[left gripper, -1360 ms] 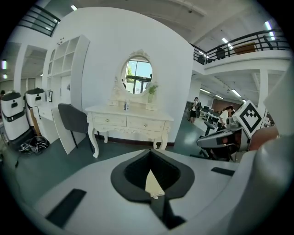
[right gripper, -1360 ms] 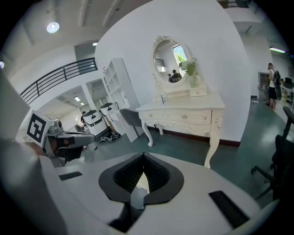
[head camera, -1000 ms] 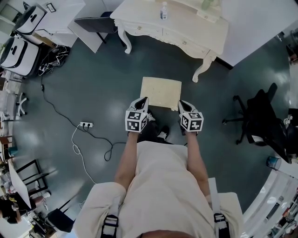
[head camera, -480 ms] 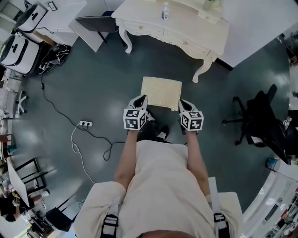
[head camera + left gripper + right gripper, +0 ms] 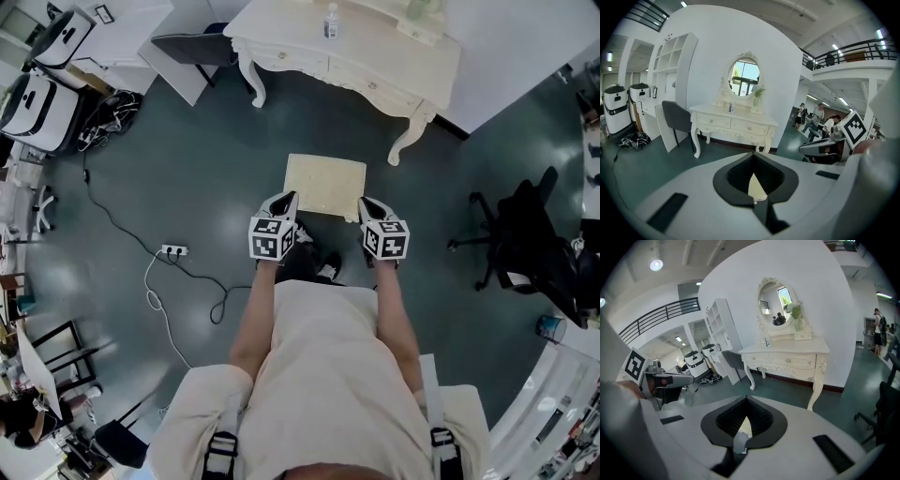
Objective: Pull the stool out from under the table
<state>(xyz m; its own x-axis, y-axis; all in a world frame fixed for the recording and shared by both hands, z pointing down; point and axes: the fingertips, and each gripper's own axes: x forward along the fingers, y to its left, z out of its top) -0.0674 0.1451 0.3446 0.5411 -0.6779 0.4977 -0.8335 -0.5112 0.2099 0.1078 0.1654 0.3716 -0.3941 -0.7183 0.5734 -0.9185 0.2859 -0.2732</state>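
The cream square-topped stool (image 5: 324,187) stands out on the dark floor, apart from the white dressing table (image 5: 375,47) behind it. My left gripper (image 5: 286,201) is at the stool's near left corner and my right gripper (image 5: 366,206) at its near right corner. Both point forward and down, jaws shut, tips meeting. In the left gripper view a sliver of the stool (image 5: 757,190) shows through the gap behind the left gripper's (image 5: 753,172) tips. The right gripper view shows the same: stool (image 5: 744,426) behind the right gripper's (image 5: 746,416) tips. Whether either tip touches the stool is unclear.
A bottle (image 5: 330,21) stands on the table under an oval mirror (image 5: 744,77). A black office chair (image 5: 525,244) is at the right, a grey chair (image 5: 187,47) at the table's left. A power strip with cable (image 5: 172,250) lies on the floor at the left.
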